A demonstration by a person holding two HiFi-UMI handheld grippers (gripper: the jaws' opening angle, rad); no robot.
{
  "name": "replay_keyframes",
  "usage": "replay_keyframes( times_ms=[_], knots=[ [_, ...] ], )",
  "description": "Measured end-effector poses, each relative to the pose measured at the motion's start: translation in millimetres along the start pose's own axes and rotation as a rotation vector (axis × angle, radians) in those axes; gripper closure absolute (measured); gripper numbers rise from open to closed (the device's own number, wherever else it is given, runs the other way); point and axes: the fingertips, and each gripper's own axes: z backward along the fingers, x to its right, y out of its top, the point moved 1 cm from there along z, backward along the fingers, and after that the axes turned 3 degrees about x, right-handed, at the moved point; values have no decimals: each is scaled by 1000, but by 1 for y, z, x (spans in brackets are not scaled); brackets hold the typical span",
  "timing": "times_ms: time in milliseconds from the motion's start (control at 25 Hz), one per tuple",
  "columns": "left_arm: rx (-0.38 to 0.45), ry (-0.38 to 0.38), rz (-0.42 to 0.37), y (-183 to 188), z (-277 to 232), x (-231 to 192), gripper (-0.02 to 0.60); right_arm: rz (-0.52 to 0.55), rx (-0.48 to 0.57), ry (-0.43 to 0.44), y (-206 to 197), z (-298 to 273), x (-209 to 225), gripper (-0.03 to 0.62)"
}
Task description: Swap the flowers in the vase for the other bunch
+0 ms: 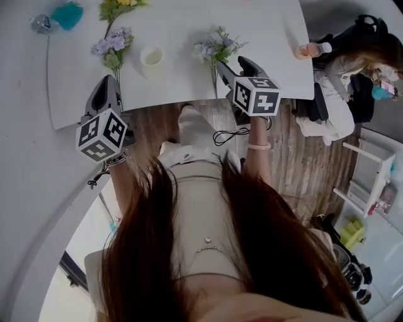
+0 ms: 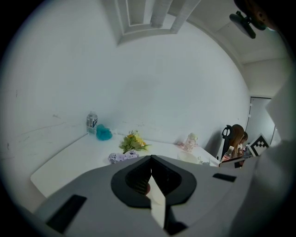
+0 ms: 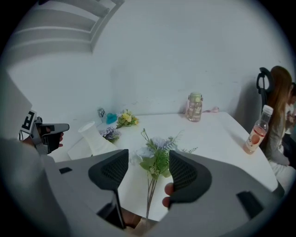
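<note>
Three flower bunches [image 1: 119, 7] [image 1: 113, 44] [image 1: 214, 47], one white vase [image 1: 152, 58], one table [image 1: 264, 19]

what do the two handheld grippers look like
The left gripper and right gripper are grey moulded shells with black ribbed pads. Each carries a white cube of black square markers. A pale bracelet circles the right wrist.

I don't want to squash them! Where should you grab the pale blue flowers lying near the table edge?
Take the bare stems of the pale blue bunch, below the leaves, coming from the table's near edge. The stems lie bundled and point at that edge; the blooms are spread and soft. The open right gripper is lined up on them.
</note>
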Motion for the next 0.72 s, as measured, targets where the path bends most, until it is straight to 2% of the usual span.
replay_keyframes(
  times_ms=[280,720],
  knots=[
    [-22,61,19,-7,-4,-7,577,-66,-94,41,-14,-28,11,272],
    [-29,135,39,-8,-17,-14,578,-107,-207,102,-31,-64,23,249]
  ],
)
